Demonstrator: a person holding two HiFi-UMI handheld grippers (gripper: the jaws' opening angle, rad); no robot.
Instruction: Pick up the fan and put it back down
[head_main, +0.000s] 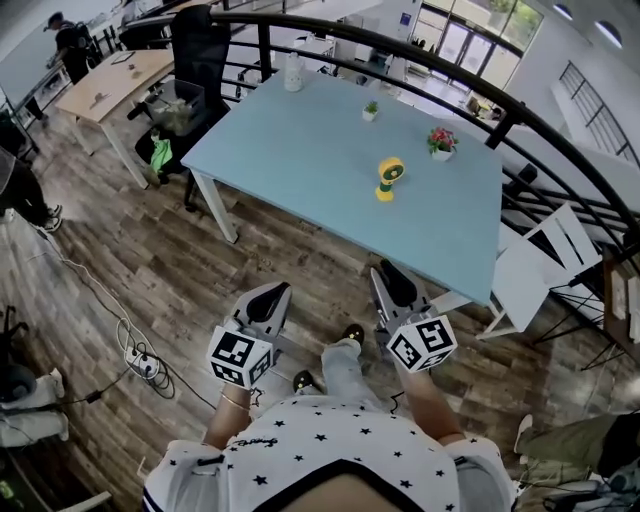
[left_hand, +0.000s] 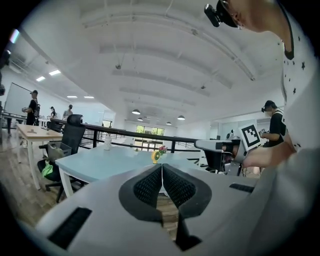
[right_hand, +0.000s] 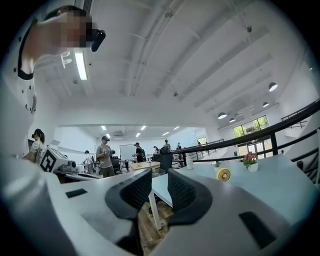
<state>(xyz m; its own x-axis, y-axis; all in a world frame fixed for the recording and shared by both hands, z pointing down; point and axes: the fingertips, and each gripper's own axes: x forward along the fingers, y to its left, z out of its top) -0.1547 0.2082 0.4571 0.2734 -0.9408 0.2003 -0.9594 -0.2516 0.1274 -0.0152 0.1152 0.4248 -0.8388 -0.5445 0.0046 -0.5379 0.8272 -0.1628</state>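
The small yellow fan stands upright on the light blue table, right of its middle. It shows far off in the left gripper view and in the right gripper view. Both grippers hang in front of the person's body over the wooden floor, short of the table's near edge and well away from the fan. My left gripper has its dark pads pressed together, with nothing between them. My right gripper shows a gap between its pads, also with nothing in it.
A pink potted flower, a small green plant and a white bottle share the table. A black railing curves behind it. A white folding chair stands at right, an office chair at the far left corner, a power strip on the floor.
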